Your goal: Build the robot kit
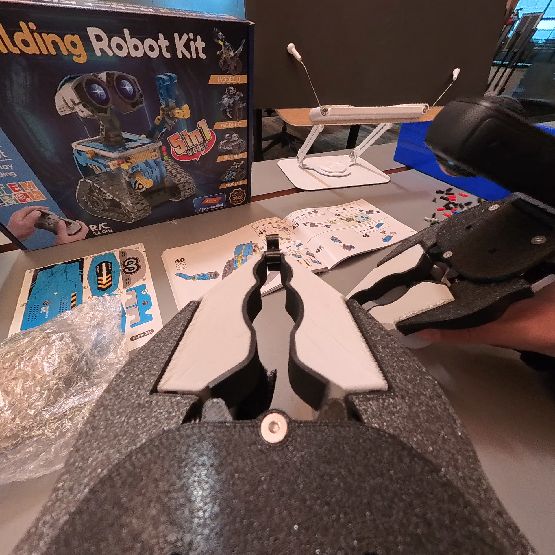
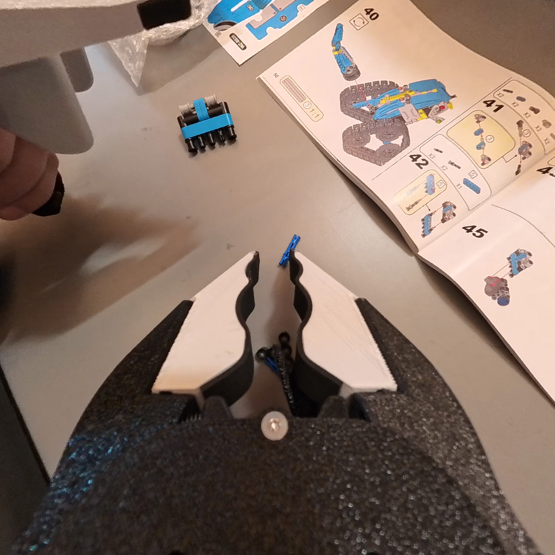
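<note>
My left gripper (image 1: 273, 262) is shut on a small black connector piece (image 1: 272, 244), which sticks up past the fingertips above the open instruction booklet (image 1: 318, 237). My right gripper (image 2: 274, 257) is open just above the grey table. A small blue pin (image 2: 289, 250) lies at its right fingertip (image 2: 297, 264). Several small black parts (image 2: 279, 350) lie on the table between its fingers, farther back. A blue and black brick assembly (image 2: 207, 126) sits on the table ahead of it. The right gripper also shows in the left wrist view (image 1: 369, 282), and the left gripper in the right wrist view (image 2: 45, 75).
The kit's box (image 1: 126, 120) stands at the back left. A sticker sheet (image 1: 87, 285) and crumpled clear bubble wrap (image 1: 57, 366) lie at the left. A white stand (image 1: 333, 168), a blue bin (image 1: 420, 162) and several loose small parts (image 1: 450, 201) are at the back right. A hand (image 2: 21, 180) holds the left gripper. One gripper's finger ends stand about 11 cm off the other's.
</note>
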`<act>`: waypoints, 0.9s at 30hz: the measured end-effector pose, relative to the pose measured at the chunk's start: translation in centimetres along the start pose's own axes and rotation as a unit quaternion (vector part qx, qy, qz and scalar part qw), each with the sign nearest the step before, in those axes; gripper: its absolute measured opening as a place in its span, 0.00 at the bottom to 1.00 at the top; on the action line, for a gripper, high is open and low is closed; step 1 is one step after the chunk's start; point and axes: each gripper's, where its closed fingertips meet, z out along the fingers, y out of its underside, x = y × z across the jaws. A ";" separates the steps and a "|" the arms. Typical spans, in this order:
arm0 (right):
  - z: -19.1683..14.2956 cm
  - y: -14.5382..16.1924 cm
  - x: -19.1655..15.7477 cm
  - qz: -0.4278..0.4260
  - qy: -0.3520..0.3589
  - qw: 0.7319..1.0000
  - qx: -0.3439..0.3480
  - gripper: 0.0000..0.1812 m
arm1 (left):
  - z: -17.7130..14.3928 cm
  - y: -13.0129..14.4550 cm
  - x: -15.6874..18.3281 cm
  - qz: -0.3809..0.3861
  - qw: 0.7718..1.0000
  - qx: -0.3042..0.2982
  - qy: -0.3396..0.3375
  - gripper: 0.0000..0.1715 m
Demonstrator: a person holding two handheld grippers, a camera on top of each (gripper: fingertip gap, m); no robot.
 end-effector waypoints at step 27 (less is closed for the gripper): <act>-7.4 -7.0 -2.6 0.060 -0.198 0.951 0.230 0.02 | 0.6 0.2 3.1 -0.011 0.997 -0.003 0.071 0.04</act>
